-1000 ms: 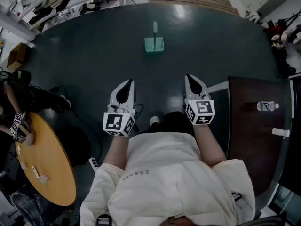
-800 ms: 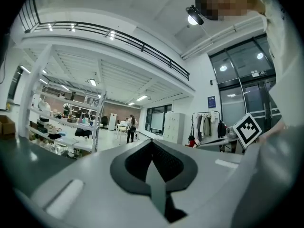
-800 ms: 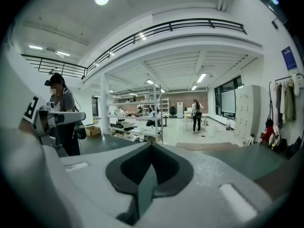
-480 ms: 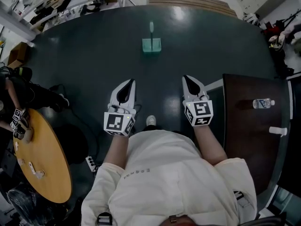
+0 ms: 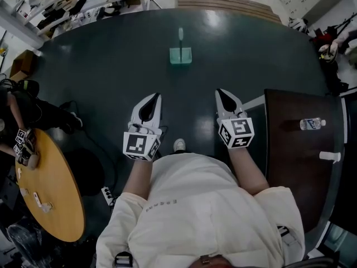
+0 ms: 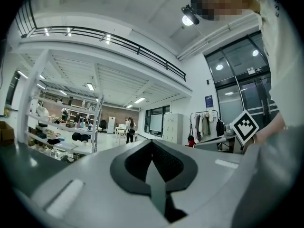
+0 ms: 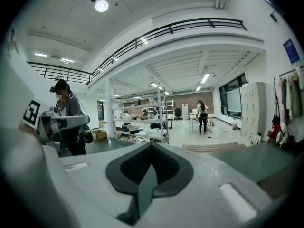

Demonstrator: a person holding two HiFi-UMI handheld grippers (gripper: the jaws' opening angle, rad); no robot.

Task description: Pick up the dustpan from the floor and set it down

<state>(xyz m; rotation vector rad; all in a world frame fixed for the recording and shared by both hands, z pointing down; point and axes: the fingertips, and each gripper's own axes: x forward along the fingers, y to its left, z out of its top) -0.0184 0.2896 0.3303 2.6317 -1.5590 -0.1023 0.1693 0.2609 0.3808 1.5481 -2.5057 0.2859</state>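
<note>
The dustpan (image 5: 181,53) is pale green and translucent, with its handle standing upright. It rests on the dark floor (image 5: 111,66), well ahead of me in the head view. My left gripper (image 5: 156,96) and right gripper (image 5: 218,91) are held side by side in front of my body, pointing toward it and far short of it. Both are shut with nothing between their jaws. In the left gripper view the left gripper (image 6: 152,141) shows its jaws meeting at a seam. The right gripper (image 7: 152,144) looks the same in the right gripper view. Neither gripper view shows the dustpan.
A dark brown table (image 5: 295,166) stands at my right with a water bottle (image 5: 311,124) and a small white object (image 5: 331,156) on it. A round wooden table (image 5: 53,194) and a seated person (image 5: 33,116) are at my left. Wooden boards (image 5: 228,3) lie beyond the dustpan.
The head view has shifted slightly, so the brown table sits a little further left. Both grippers keep their pose and stay shut. The dustpan has not moved.
</note>
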